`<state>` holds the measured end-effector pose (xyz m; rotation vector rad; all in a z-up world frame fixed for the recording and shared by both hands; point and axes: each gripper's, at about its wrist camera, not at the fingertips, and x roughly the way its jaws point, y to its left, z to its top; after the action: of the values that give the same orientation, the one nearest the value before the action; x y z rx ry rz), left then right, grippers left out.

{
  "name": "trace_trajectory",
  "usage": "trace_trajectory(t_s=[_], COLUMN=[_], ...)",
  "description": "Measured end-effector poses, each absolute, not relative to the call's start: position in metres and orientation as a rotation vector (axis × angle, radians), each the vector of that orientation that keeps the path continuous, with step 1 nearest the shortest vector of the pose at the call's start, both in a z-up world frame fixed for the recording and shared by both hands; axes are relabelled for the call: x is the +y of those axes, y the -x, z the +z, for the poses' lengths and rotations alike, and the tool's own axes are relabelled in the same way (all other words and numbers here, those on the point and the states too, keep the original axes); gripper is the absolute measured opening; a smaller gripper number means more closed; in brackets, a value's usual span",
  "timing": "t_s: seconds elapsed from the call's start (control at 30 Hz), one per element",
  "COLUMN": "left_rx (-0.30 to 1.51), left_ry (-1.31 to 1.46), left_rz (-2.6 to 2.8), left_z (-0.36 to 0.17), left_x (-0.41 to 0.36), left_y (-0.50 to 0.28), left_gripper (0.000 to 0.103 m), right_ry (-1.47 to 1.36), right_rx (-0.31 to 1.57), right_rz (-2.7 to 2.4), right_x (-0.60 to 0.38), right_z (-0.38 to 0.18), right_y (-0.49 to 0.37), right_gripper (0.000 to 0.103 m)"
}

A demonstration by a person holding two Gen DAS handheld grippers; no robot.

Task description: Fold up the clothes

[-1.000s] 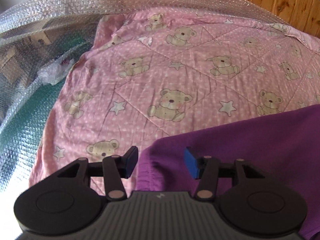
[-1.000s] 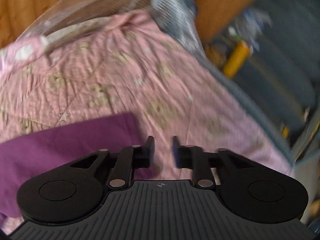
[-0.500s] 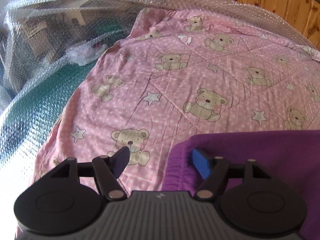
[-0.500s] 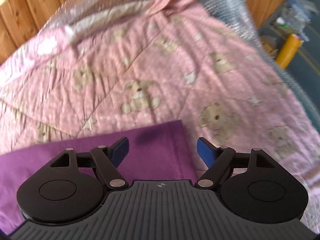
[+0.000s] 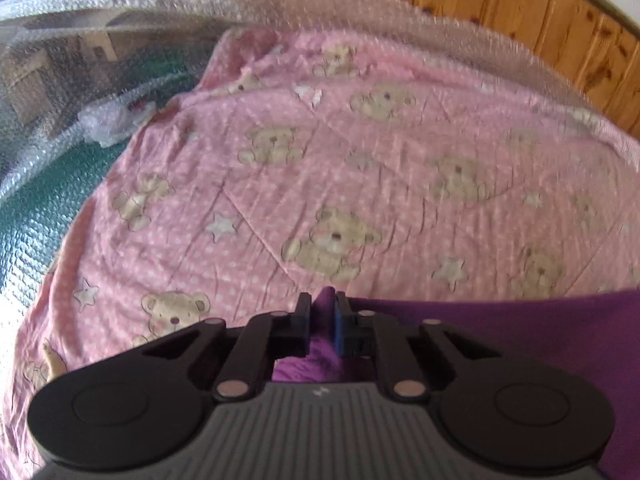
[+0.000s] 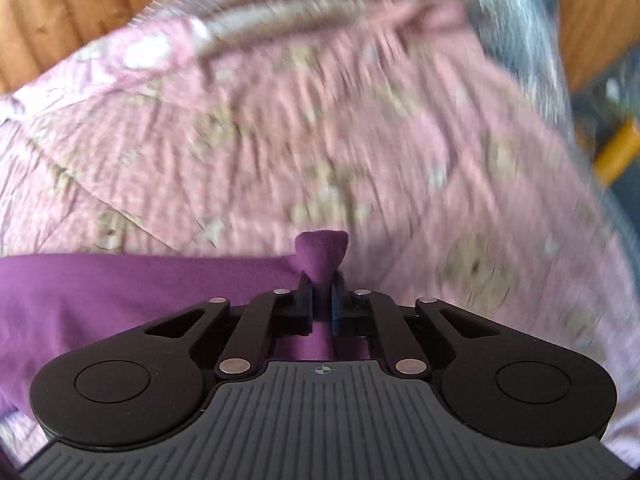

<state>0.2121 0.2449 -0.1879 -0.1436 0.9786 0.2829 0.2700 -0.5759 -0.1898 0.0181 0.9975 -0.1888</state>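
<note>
Both grippers, whose fingers stood wide apart half a second ago, have now closed on the purple garment (image 5: 520, 332). At the left gripper (image 5: 321, 320) the two fingers are pressed together on a corner of the cloth, and a small peak of purple pokes out above the tips, with more bunched below between the linkages. From there the garment's edge runs off to the right in a nearly straight line. At the right gripper (image 6: 321, 300) the fingers are likewise clamped on the cloth, and a larger tuft of purple stands up beyond the tips, while the rest of the garment spreads out to the left. Each gripper points forward and slightly down over the pink bear-print quilt (image 5: 360, 184), on which the garment lies; in the right wrist view the quilt (image 6: 360, 120) is streaked with motion blur. Bubble wrap (image 5: 280, 20) is draped along the quilt's far edge and down its left side over a green surface (image 5: 40, 216). Wooden panelling (image 5: 540, 12) stands behind. A yellow object (image 6: 618, 150), too blurred to identify, lies off the quilt at right.
</note>
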Motion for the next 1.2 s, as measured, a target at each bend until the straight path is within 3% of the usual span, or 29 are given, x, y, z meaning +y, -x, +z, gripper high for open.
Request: trace_trajectory(t_s=[0.17,0.3,0.33,0.4,0.43,0.47,0.63,0.7,0.9,0.97,1.0,1.03,1.07,1.1,1.13,1.17,1.2], left_rx=[0.82,0.867,0.905,0.991,0.995,0.993,0.921,0.964,1.105,1.135,1.142,1.143,1.146,1.148,1.149,1.148,1.148], left_ry=[0.242,0.228,0.227,0.219,0.197,0.172,0.234,0.244,0.336,0.378,0.384,0.389,0.382,0.373,0.347,0.319,0.291], left_rz=[0.348,0.423,0.426,0.473,0.504,0.535,0.502,0.503,0.499,0.491,0.491,0.483,0.467,0.45,0.442,0.435,0.428], left_z=[-0.13,-0.139,-0.149,-0.17,-0.173,-0.176,-0.15,-0.15,-0.169,-0.179,-0.183,-0.186,-0.19,-0.193,-0.195,-0.197,-0.199], left_x=[0.276,0.289,0.291,0.292,0.29,0.289,0.296,0.298,0.297,0.292,0.288,0.284,0.279,0.274,0.269,0.265,0.261], left_y=[-0.227,-0.268,-0.278,-0.291,-0.288,-0.285,-0.205,-0.166,-0.067,-0.046,-0.041,-0.039,-0.04,-0.041,-0.043,-0.045,-0.047], left_gripper=[0.01,0.011,0.015,0.022,0.022,0.025,0.048,0.049,0.05,0.05,0.05,0.052,0.053,0.054,0.06,0.061,0.06], right_ry=[-0.047,-0.036,-0.048,-0.079,-0.077,-0.09,-0.212,-0.254,-0.229,-0.159,-0.109,-0.09,-0.077,-0.065,-0.05,-0.039,-0.029], right_rx=[0.81,0.809,0.834,0.907,0.934,0.939,0.947,0.983,1.201,1.241,1.25,1.249,1.245,1.242,1.232,1.215,1.198], right_rz=[-0.167,-0.155,-0.169,-0.198,-0.22,-0.237,-0.266,-0.253,-0.137,-0.106,-0.106,-0.105,-0.102,-0.1,-0.097,-0.088,-0.077], right_x=[-0.58,-0.568,-0.566,-0.56,-0.557,-0.558,-0.574,-0.582,-0.565,-0.55,-0.542,-0.537,-0.532,-0.528,-0.524,-0.521,-0.518], right_z=[-0.125,-0.127,-0.136,-0.16,-0.17,-0.174,-0.172,-0.168,-0.189,-0.199,-0.205,-0.208,-0.211,-0.213,-0.211,-0.203,-0.194], right_y=[-0.29,-0.341,-0.353,-0.375,-0.378,-0.372,-0.3,-0.25,-0.103,-0.08,-0.071,-0.067,-0.063,-0.06,-0.06,-0.061,-0.063], right_gripper=[0.003,0.003,0.006,0.026,0.043,0.049,0.062,0.067,0.07,0.084,0.084,0.081,0.066,0.06,0.026,0.001,0.001])
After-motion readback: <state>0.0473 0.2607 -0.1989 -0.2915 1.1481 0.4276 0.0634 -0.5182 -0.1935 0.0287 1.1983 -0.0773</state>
